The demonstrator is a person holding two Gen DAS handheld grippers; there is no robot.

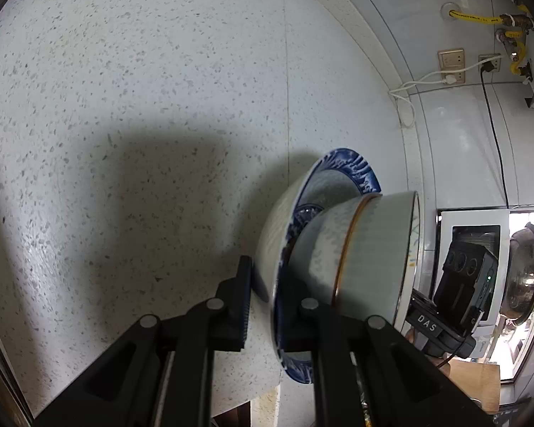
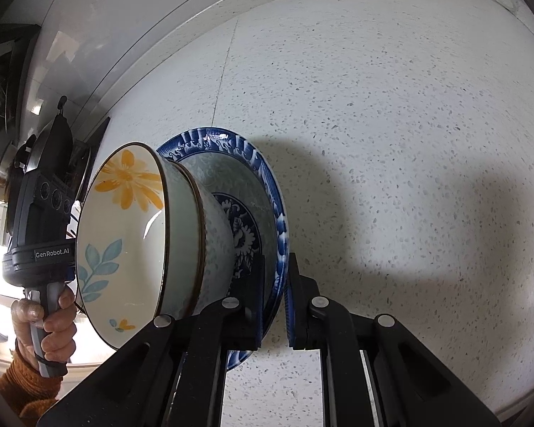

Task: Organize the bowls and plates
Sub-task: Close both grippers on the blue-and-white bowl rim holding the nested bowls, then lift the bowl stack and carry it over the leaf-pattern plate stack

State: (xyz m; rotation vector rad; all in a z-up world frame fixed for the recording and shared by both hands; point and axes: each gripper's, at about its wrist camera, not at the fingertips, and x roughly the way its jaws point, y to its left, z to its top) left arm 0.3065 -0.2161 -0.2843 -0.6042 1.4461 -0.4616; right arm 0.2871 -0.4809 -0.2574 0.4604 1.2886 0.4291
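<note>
Blue plate (image 2: 267,192) carries two nested bowls: flower bowl (image 2: 124,235) inside a speckled bowl (image 2: 213,249). Stack is tipped in both views, above the speckled tabletop (image 2: 391,124). Left claw (image 1: 263,306) clamps the plate's rim; right claw (image 2: 272,302) clamps the rim opposite. Hand (image 2: 42,323) holds left handle.

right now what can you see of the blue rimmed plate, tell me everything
The blue rimmed plate looks like glazed ceramic: a wide rim painted in dark blue wave strokes, a pale grey-green well and a dark blue flower in the centre. It seems raised off the speckled counter. The right gripper is shut on its rim on one side, the left gripper on the other. Two nested bowls sit in it, the top flower bowl painted with an orange flower and teal leaves.
</note>
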